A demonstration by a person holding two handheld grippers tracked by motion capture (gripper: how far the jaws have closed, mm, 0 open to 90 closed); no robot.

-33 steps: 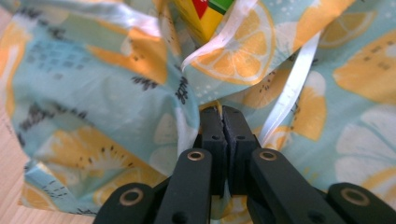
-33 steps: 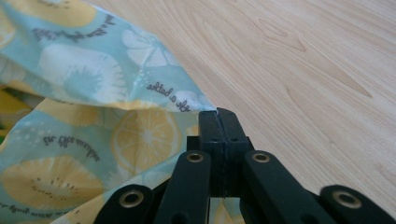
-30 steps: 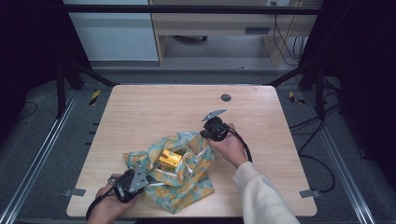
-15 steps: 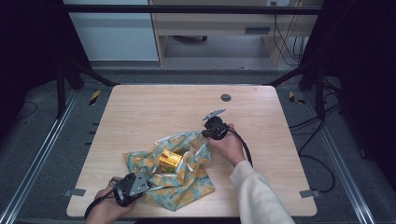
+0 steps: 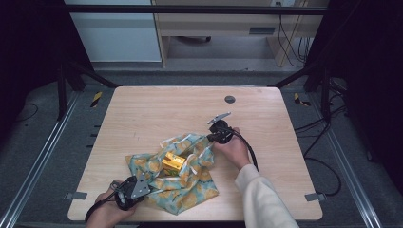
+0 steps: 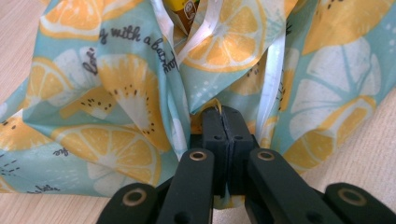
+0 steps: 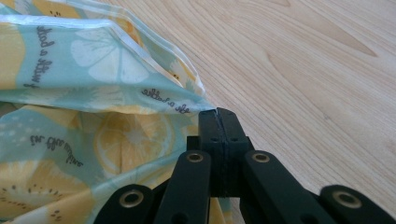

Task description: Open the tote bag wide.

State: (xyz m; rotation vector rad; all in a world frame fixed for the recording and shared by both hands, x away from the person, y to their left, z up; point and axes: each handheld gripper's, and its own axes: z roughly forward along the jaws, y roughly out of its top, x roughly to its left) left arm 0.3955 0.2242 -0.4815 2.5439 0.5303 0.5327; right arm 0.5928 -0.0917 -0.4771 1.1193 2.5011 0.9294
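The lemon-print cloth [image 6: 116, 107] carries dark handwritten script. In the left gripper view, "with a" reads clearly on a fold at the upper left, followed by a word cut off by a crease. In the right gripper view the script on the cloth [image 7: 93, 74] appears upside down and cannot be read with certainty.

— Light's falling from overhead here: the wooden table [image 5: 157, 114] glows evenly and the room around it drops into near-black.

— Soft picture from the high view, fine detail smeared. Up close?

— Brighter, daylight-flat. The cloth's [image 6: 116, 93] print reads sharp mid-frame, while the black jaws at the bottom go soft.
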